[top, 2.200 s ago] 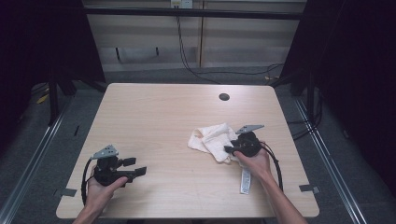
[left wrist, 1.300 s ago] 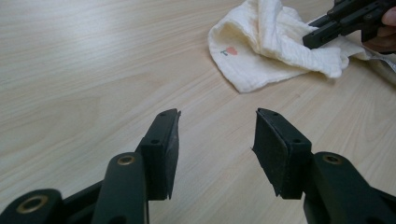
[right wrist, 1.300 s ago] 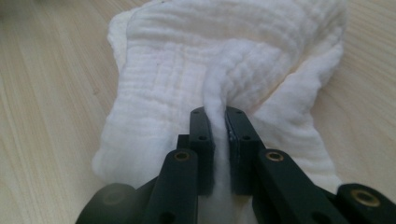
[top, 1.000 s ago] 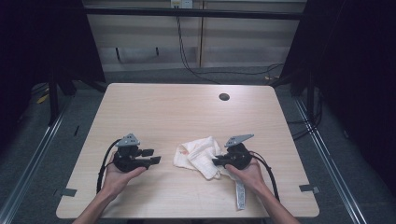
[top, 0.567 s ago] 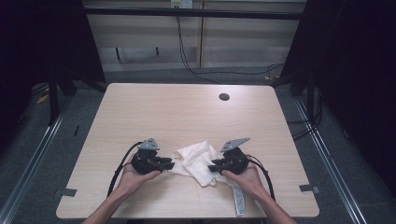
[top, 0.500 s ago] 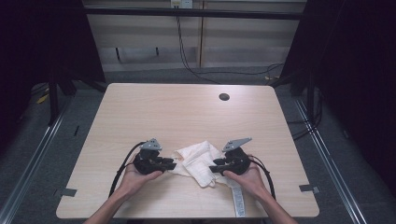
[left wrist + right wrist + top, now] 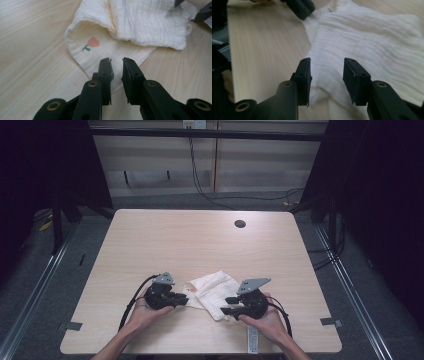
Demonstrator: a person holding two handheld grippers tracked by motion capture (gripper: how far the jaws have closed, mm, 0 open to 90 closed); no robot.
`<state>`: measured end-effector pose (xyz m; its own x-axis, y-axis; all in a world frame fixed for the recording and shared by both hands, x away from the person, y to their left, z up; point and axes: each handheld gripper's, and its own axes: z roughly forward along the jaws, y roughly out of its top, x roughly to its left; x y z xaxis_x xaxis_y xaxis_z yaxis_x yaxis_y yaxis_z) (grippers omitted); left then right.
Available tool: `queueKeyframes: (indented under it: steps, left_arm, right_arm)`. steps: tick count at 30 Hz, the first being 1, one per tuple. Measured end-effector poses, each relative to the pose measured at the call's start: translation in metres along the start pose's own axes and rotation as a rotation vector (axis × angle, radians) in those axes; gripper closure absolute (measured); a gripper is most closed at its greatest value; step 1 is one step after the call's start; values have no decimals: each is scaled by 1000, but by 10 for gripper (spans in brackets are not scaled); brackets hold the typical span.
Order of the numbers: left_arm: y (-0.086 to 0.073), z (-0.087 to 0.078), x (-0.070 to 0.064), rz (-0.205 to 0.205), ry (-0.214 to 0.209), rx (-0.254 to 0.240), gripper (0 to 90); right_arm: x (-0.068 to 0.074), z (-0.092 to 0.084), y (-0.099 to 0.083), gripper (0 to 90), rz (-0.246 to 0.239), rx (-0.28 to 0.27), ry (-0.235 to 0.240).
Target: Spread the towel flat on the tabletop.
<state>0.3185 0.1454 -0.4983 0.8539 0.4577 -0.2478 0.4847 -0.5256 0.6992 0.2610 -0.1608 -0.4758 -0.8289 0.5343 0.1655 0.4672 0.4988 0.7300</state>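
Cream muslin cloth (image 7: 212, 292), crumpled and partly folded, lies on the light wooden table (image 7: 200, 240) near its front edge, between the two hand-held grippers. Both forearms enter from the bottom of the high view, each hand wrapped around a gripper body and angled inward toward the cloth. The left gripper (image 7: 116, 65) points at the cloth's left edge, its jaws parted by a narrow gap and poised over the hem, nothing between them. The right gripper (image 7: 326, 68) reaches the cloth's lower right corner with its jaws spread wider, fabric lying beneath the gap. The left gripper view alone reveals a small pink tulip print (image 7: 91, 43) on the lower layer of the cloth. The high view alone shows a dark round hole (image 7: 240, 224) near the table's far edge.
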Motion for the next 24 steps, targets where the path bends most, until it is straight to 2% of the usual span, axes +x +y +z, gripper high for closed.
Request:
queueKeyframes:
  steps: [2,4,7,12,14,19,21,24]
  left_arm:
    - [0,1,-1,5,2,16,766]
    - [-1,2,0,0,-3,9,764]
    - [-1,2,2,-10,-1,10,762]
    - [0,1,2,-11,2,8,737]
    - [0,2,2,-12,7,7,737]
    - [0,1,3,-7,3,14,727]
    - [0,0,4,-3,1,17,716]
    - [0,0,2,2,8,21,712]
  right_arm:
    - [6,4,3,693,-22,6,38]
    - [10,10,3,741,-44,21,64]
    - [11,16,1,746,-61,55,82]
    - [12,25,0,695,-87,51,50]
    - [13,31,-1,694,-110,72,43]
    - [18,35,-2,663,-127,87,73]
    - [21,35,-4,662,-174,78,51]
    - [23,34,-6,670,-198,72,44]
